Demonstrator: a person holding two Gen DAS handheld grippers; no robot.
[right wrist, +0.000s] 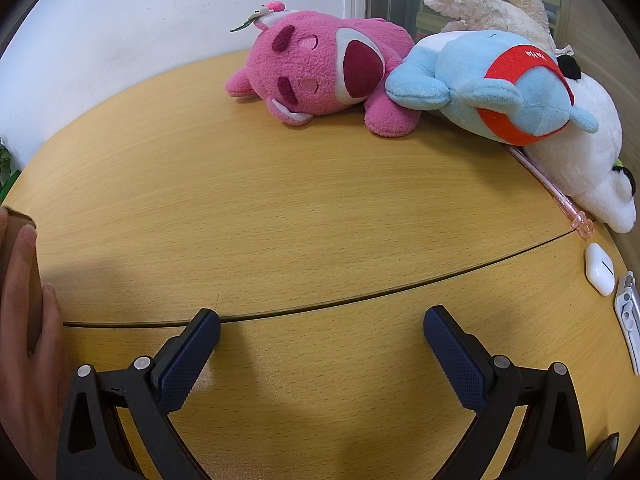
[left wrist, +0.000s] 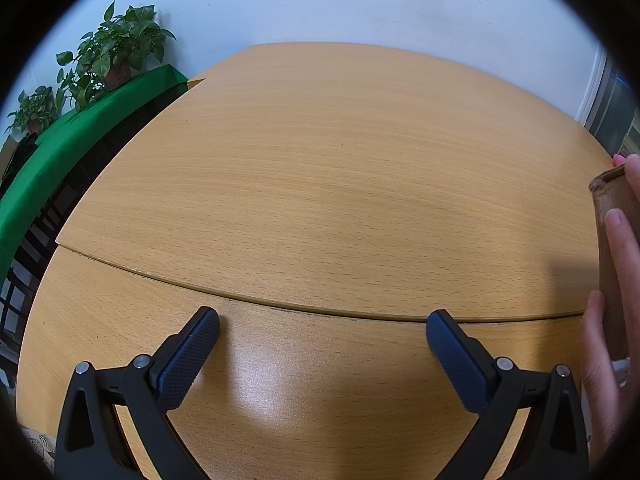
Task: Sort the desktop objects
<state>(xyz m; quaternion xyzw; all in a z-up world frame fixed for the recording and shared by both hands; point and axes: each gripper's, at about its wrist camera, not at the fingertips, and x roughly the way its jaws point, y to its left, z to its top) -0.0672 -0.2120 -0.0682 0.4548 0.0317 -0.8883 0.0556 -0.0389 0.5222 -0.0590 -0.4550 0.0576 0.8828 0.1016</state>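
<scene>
In the right wrist view a pink plush bear [right wrist: 320,76], a blue plush with a red band [right wrist: 500,88], a white plush [right wrist: 592,164] and a cream plush [right wrist: 484,0] lie together at the far right of the wooden table [right wrist: 280,208]. A pink pen [right wrist: 556,196], a white earbud case [right wrist: 599,269] and a white clip-like object [right wrist: 628,312] lie near the right edge. My right gripper [right wrist: 322,334] is open and empty above the table. My left gripper [left wrist: 322,336] is open and empty over bare table [left wrist: 320,180]. A bare hand holds a brown cardboard box [left wrist: 614,248] between the grippers; the box also shows in the right wrist view [right wrist: 18,276].
Potted plants [left wrist: 116,48] stand on a green-covered surface [left wrist: 60,152] beyond the table's left edge. A white wall [left wrist: 360,0] runs behind the table. A seam [left wrist: 320,312] crosses the tabletop in front of both grippers.
</scene>
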